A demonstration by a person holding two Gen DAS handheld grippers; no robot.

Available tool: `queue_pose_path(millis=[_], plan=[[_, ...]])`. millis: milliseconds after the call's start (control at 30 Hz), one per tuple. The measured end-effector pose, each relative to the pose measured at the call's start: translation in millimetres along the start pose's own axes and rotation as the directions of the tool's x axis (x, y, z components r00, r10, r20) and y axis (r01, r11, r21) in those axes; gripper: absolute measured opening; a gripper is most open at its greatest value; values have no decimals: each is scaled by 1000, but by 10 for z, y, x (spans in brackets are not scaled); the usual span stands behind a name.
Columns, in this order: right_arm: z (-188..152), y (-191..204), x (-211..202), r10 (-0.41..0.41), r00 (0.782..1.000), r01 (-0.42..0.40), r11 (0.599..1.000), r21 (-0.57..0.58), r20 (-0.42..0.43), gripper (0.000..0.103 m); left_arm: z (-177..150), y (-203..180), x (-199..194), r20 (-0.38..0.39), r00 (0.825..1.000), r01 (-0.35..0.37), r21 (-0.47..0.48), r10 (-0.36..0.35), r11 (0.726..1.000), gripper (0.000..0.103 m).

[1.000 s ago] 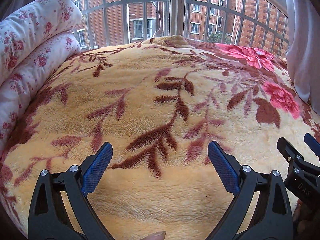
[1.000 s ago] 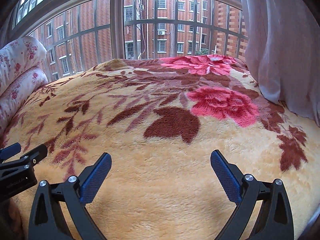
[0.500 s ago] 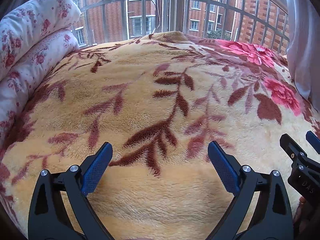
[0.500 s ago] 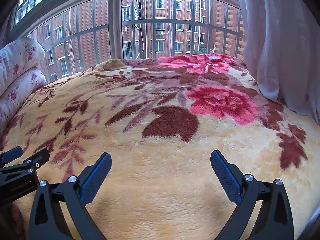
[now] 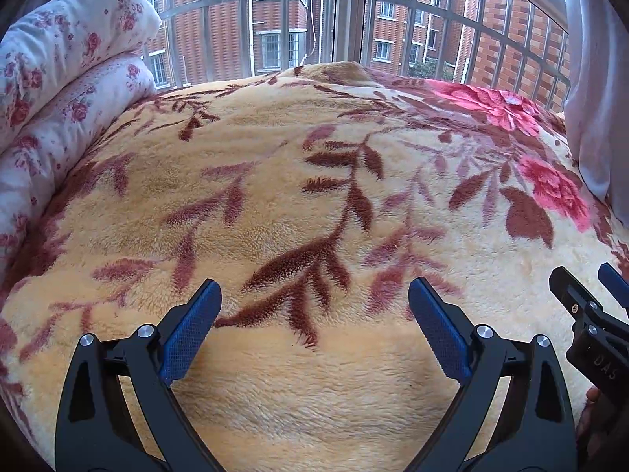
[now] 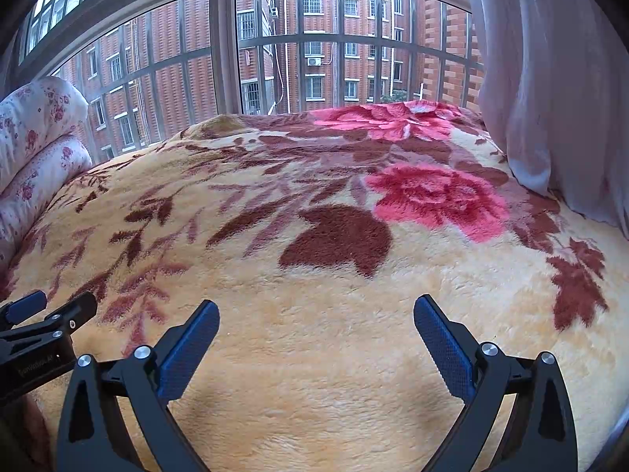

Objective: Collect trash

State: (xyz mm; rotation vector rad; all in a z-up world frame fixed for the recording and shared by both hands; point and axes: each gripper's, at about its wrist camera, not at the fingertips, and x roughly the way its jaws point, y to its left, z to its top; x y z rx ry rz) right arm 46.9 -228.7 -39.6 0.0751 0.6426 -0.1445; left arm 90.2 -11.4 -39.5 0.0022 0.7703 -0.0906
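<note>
Left wrist view shows the left gripper with jaws spread over the plush floral blanket, the right gripper likewise spread at 3 o'clock, rolled quilts at 10, barred window at 12; no trash visible.

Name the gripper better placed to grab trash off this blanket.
Neither yet: no trash shows in either view. The left gripper and right gripper both hang open and empty over the blanket. Left sits nearer the rolled quilt, right nearer the curtain.
</note>
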Motion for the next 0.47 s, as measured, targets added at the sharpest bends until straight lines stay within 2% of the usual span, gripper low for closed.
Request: queue_pose_path(millis=[200,333,467], plan=[[-1,-9,2,1,1000,-1,1000,4,-3,98,-2,-14,-21,14,1000,8,12,-9,1000,93],[-1,-12,6,2,1000,-2,1000,8,-6,98,7,1,29,-17,1000,11,2,-11,1000,93],[0,-16,10,3,1000,-3,1000,8,-7,98,5,10,25,-17,1000,5,-3,-5,1000,93]])
